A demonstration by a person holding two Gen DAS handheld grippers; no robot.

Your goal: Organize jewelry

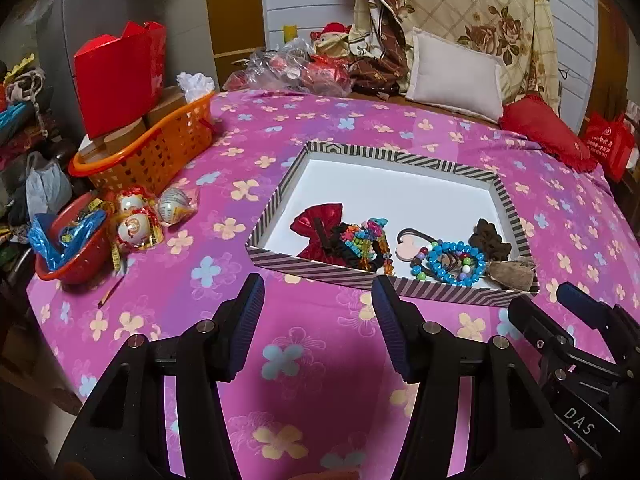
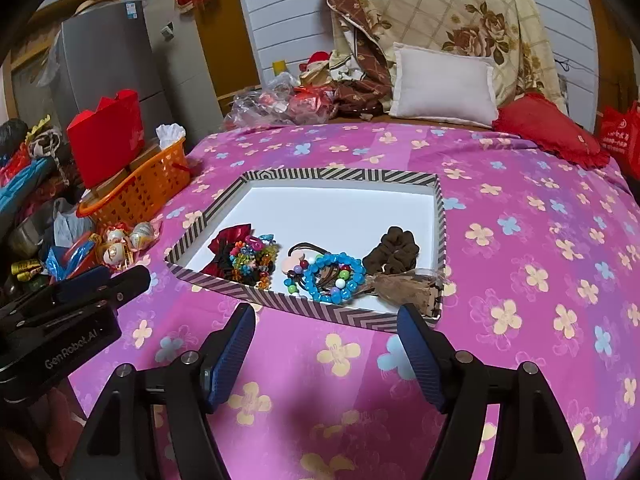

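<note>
Here the left gripper and right gripper are both wide apart, holding nothing, just before the striped box with a blue bead bracelet inside.

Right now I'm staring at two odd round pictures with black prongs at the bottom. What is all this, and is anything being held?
No robot here: a person holds a pair of tongs in each hand, and each carries a wide-angle camera looking along its two fingers. One picture comes from the left tongs, the other from the right tongs. Each view also catches the other tongs at its edge. Both stand open and hold nothing. They hover over a pink flowered cloth. On it sits a striped box containing a blue bead bracelet, a brown scrunchie, a red pouch and colourful beads. An orange basket stands to the left.
</note>
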